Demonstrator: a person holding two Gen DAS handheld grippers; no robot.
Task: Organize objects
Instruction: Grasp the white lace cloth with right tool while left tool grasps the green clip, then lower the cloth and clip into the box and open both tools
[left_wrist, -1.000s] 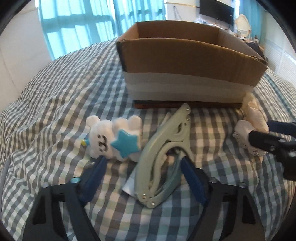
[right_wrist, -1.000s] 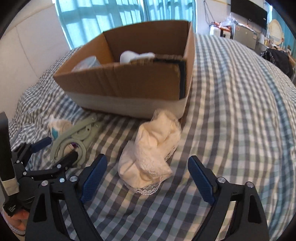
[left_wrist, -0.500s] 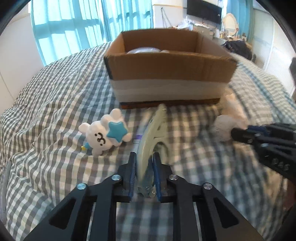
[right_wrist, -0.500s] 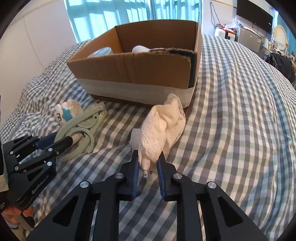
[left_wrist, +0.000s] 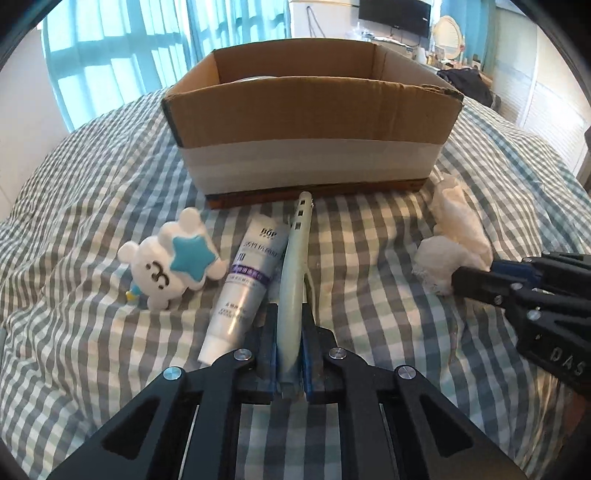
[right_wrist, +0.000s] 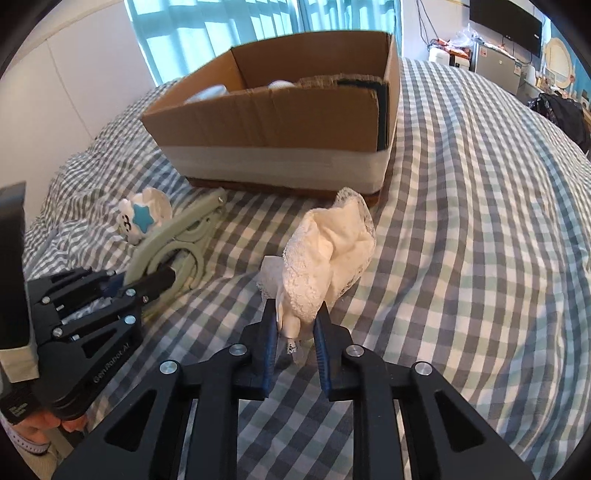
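My left gripper (left_wrist: 290, 328) is shut on a pale green folding hanger (left_wrist: 295, 258), held edge-on and lifted off the bed; the hanger also shows in the right wrist view (right_wrist: 177, 240). My right gripper (right_wrist: 295, 325) is shut on a cream lace cloth (right_wrist: 328, 254), which also shows in the left wrist view (left_wrist: 454, 240). An open cardboard box (left_wrist: 314, 136) stands just beyond both, with some pale items inside (right_wrist: 280, 84).
A white plush toy with a blue star (left_wrist: 173, 262) and a white tube (left_wrist: 247, 280) lie on the checked bedspread (left_wrist: 92, 314) left of the hanger. A window with teal curtains is behind the box. Furniture stands at the far right.
Both grippers went from open to shut, the left on the hanger and the right on the cloth. Both things have lifted, uncovering the tube under the hanger.
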